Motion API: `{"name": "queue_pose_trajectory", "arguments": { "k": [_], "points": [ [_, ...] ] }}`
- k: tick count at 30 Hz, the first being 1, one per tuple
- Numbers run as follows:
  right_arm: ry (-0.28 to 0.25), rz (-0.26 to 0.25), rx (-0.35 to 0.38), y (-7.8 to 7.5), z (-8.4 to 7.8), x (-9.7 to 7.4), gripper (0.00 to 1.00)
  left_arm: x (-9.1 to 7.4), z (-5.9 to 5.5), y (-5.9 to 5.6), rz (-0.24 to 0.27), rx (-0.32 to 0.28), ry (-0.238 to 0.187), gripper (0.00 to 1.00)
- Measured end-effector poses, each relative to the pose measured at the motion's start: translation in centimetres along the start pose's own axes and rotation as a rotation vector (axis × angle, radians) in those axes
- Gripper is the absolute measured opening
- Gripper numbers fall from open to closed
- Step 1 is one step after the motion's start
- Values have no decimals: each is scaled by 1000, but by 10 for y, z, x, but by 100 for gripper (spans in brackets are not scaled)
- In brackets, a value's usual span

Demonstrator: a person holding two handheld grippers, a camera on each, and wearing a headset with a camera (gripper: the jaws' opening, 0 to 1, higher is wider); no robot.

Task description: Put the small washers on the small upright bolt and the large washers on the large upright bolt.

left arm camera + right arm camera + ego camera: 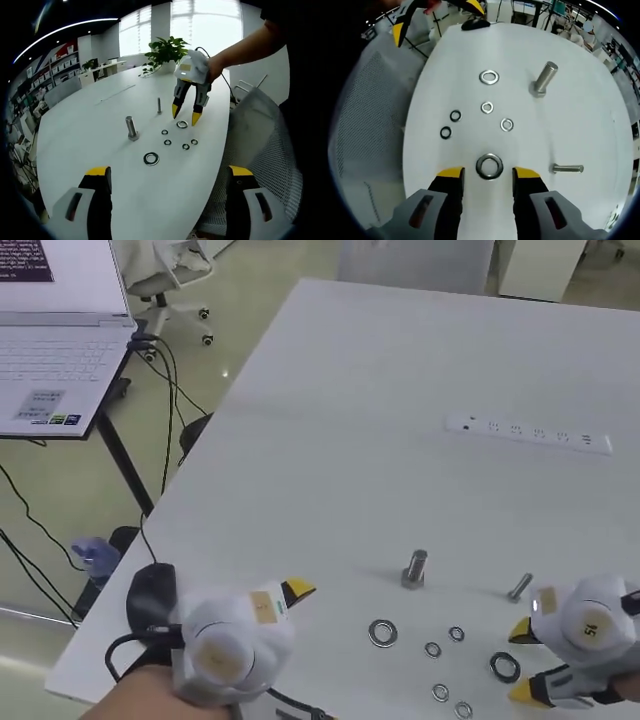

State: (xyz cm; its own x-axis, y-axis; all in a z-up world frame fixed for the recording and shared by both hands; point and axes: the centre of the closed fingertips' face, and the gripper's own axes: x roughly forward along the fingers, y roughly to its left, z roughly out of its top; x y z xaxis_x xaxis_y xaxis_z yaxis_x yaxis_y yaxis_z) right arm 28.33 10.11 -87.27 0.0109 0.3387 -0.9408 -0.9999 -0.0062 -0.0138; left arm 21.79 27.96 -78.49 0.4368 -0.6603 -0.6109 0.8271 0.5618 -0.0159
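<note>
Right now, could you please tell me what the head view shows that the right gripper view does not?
Head view's extras: a white laptop on a side stand and a long white power strip on the white table. Right gripper view's extras: a pale mesh chair beside the table. Shared: the large upright steel bolt, the small bolt, four small washers, one large steel washer lying free, and the right gripper, jaws open either side of the other large washer.

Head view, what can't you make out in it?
In the head view:
Laptop: cut by the left and top edges; screen text too small.
Right gripper: body cut by the right and bottom edges.
Large washer: whether the gripper's jaws touch it, too small to tell.
Power strip: socket markings blurred.
</note>
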Motion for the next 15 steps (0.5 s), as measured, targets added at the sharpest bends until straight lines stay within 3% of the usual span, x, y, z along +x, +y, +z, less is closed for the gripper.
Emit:
{"name": "queue_pose_trajectory", "arguments": {
  "k": [15],
  "points": [
    [32, 4, 0, 2, -1, 6, 35, 4, 1, -1, -6, 7, 7, 94]
  ]
}}
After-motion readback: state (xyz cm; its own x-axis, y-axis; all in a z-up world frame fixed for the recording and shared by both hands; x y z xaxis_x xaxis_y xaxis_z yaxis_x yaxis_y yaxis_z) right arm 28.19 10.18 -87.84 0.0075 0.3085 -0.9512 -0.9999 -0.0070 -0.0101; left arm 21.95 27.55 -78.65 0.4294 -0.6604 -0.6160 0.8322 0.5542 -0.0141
